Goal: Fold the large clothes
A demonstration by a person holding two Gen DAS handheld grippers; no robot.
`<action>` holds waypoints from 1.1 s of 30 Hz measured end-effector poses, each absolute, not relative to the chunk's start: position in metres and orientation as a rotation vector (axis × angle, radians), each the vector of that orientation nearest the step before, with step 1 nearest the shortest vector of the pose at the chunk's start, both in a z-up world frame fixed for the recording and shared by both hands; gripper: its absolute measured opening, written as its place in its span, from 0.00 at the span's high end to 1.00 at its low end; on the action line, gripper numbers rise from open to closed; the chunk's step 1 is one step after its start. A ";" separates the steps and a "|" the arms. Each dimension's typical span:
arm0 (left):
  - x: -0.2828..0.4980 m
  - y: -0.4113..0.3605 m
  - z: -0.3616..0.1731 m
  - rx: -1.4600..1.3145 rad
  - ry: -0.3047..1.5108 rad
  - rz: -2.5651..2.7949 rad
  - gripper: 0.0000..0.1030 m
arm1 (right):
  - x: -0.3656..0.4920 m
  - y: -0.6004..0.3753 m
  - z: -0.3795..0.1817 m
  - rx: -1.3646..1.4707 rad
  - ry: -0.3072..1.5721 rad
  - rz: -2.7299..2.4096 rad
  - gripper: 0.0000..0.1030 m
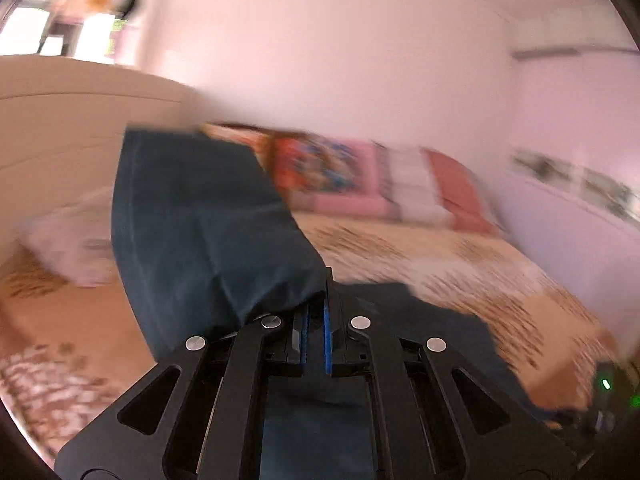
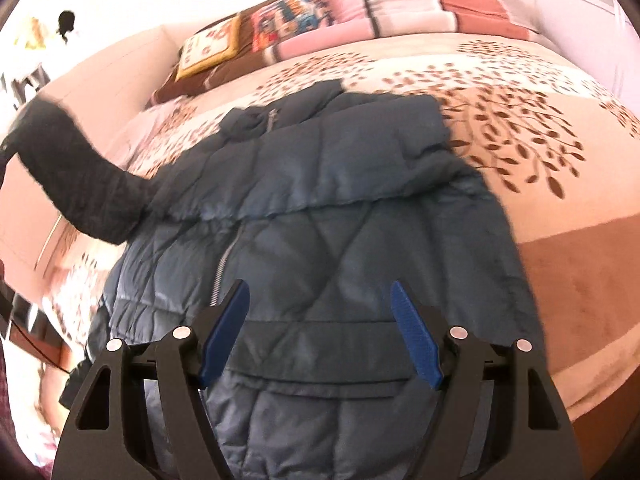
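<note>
A dark blue quilted jacket [image 2: 320,208] lies on the bed, zipper up, its right sleeve folded across the chest. My right gripper [image 2: 320,300] is open and empty, hovering over the jacket's lower front. My left gripper [image 1: 318,304] is shut on the jacket's left sleeve [image 1: 192,220] and holds it lifted above the bed; the view is blurred. In the right wrist view the raised sleeve [image 2: 76,184] stretches up to the left, with the left gripper out of sight.
The bed has a beige blanket with a brown leaf pattern [image 2: 520,128]. Pillows and folded blankets [image 2: 360,4] lie at its head. A cream headboard [image 1: 60,120] and white walls stand behind. A brown patch of blanket [image 2: 580,280] lies right of the jacket.
</note>
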State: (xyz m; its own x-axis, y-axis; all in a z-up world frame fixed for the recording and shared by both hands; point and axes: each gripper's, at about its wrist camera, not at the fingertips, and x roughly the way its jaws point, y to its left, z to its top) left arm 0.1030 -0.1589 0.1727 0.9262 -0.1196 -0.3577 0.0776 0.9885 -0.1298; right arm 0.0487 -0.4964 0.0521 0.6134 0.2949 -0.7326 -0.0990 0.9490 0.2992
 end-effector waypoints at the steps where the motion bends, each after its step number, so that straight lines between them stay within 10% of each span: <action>1: 0.110 -0.175 0.167 -0.101 0.399 -0.139 0.96 | 0.048 -0.504 0.053 0.250 0.879 0.216 0.30; 9: 0.175 -0.284 0.050 0.062 0.767 -0.283 0.92 | 0.043 -0.545 0.044 0.337 0.888 0.149 0.30; 13: 0.178 -0.288 0.021 0.087 0.923 -0.330 0.44 | 0.043 -0.549 0.041 0.336 0.897 0.140 0.30; 33: 0.097 -0.175 0.033 -0.056 0.810 -0.106 0.41 | 0.097 -0.473 0.023 0.390 1.038 0.285 0.21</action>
State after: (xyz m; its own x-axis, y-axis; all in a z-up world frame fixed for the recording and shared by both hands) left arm 0.0968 -0.1755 0.0334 0.6849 -0.1162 -0.7194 0.0733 0.9932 -0.0906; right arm 0.0966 -0.4730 0.0226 0.4812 0.4078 -0.7759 -0.0457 0.8957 0.4424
